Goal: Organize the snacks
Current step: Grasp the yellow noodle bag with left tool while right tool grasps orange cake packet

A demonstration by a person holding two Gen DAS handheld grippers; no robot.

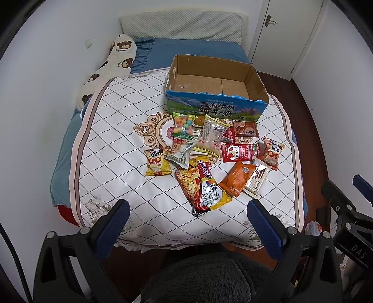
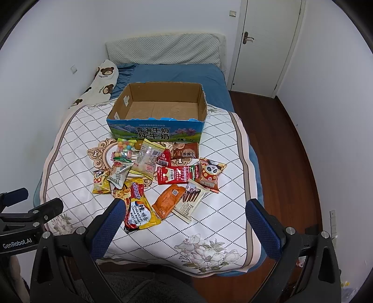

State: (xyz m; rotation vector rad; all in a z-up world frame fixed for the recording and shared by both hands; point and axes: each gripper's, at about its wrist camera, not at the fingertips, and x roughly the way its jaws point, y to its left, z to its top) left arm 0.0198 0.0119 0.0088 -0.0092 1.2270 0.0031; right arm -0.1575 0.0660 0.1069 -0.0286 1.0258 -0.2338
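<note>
Snacks spread on the bed, box waiting empty

The quilt point(image 2: 70, 167) carries the far cardboard box point(image 2: 156, 130); nearer lie light, crinkly, slippery snack packets point(image 2: 177, 177), best pinched at an edge; left gripper point(image 1: 186, 223) and right gripper point(image 2: 184, 221) gape, holding nothing.

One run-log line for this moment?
stage: start | cardboard box: empty | snack packets: on quilt | hand-held grippers: left, right open

small bedroom, plain white walls point(image 2: 163, 18), white door point(image 2: 268, 46) in the corner, dark wood floor point(image 2: 291, 144), bed point(image 2: 181, 72) with blue sheet and quilted headboard point(image 2: 163, 49).
</note>
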